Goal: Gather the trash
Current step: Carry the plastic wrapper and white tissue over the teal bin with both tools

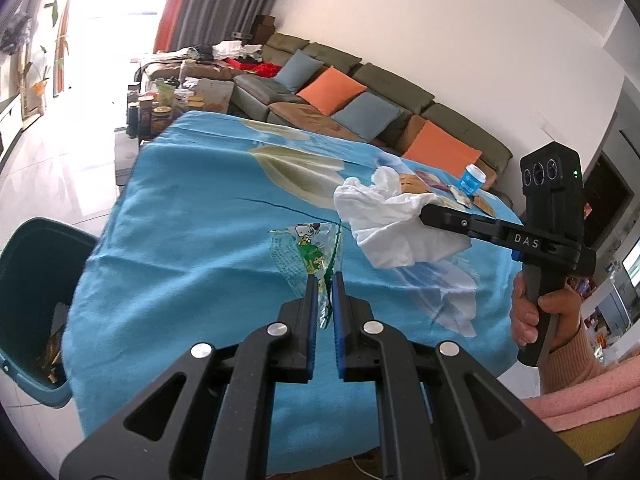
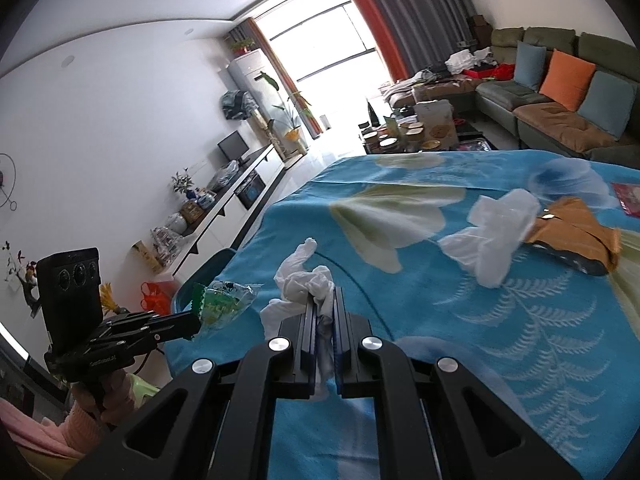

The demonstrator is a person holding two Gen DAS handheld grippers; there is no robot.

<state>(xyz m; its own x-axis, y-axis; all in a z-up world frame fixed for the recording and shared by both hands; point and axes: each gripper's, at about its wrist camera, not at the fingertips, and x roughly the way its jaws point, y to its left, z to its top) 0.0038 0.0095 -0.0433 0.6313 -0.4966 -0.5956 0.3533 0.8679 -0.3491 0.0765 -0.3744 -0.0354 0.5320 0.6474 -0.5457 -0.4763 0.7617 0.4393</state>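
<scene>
My left gripper (image 1: 324, 280): jaws clamped on clear snack wrapper (image 1: 310, 250) with green print, held above blue floral cloth (image 1: 192, 208) on desk. My right gripper (image 2: 324, 300): jaws clamped on crumpled white tissue (image 2: 304, 280), also lifted over cloth. Teal trash bin (image 1: 28, 272) beside desk's left edge, scraps inside. Farther across cloth: second white tissue (image 2: 492, 236), brown packet (image 2: 576, 236) touching it, blue-labelled cup (image 1: 472, 178) near far corner. Sofa (image 1: 360, 92) beyond.
</scene>
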